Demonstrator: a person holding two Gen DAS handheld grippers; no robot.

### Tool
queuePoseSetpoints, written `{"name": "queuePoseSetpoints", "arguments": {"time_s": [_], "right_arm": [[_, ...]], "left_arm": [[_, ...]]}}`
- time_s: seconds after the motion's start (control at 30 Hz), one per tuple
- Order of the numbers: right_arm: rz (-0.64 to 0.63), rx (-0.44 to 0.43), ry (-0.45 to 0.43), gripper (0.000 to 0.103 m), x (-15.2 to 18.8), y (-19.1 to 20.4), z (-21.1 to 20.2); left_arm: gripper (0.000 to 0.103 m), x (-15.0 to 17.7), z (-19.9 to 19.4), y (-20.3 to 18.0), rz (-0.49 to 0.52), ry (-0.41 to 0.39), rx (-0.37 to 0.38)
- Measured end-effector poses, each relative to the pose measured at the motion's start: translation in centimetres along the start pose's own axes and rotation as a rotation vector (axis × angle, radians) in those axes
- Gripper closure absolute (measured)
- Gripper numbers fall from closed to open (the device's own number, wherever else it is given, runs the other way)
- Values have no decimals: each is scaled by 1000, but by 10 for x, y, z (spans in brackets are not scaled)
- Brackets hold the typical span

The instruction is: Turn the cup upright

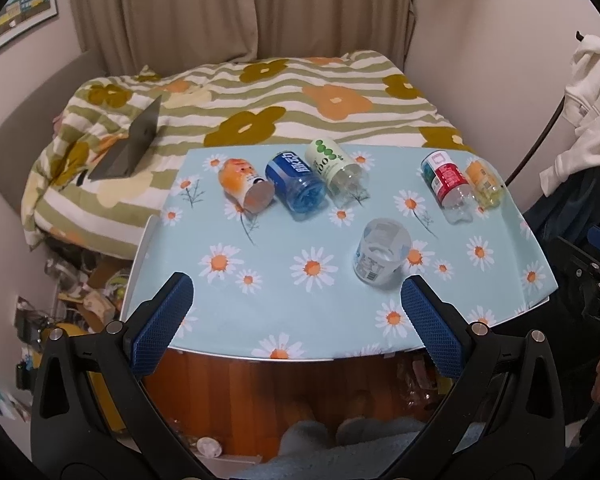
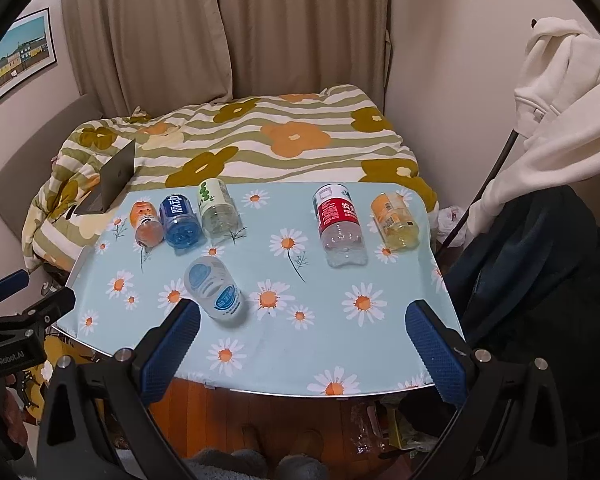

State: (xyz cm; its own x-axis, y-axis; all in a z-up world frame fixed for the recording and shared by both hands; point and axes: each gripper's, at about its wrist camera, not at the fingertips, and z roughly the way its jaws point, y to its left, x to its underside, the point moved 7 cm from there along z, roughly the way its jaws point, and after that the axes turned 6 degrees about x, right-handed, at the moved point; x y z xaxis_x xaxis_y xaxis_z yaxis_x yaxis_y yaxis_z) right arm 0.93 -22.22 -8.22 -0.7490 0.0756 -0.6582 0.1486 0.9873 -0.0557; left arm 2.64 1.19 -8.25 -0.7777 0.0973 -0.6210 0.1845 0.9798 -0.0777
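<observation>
Your table (image 1: 260, 320) runs to a near rim just ahead of both tools, with bare daisy cloth in the front half; five cut bottle cups lie in a row along the far edge by the bed (image 1: 260, 100). The clear cup (image 1: 381, 251) sits alone, just beyond your left tool (image 1: 296, 312) toward its right finger. Both the left tool and the right tool (image 2: 300, 340) are spread wide and carry nothing.
</observation>
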Motion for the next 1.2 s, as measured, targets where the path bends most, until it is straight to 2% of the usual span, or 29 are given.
{"name": "queuePoseSetpoints", "arguments": {"time_s": [1.2], "right_arm": [[6,-4,-3,0,-1,-1,-1]], "left_arm": [[0,-9,-2,-5,9,-8,3]]}}
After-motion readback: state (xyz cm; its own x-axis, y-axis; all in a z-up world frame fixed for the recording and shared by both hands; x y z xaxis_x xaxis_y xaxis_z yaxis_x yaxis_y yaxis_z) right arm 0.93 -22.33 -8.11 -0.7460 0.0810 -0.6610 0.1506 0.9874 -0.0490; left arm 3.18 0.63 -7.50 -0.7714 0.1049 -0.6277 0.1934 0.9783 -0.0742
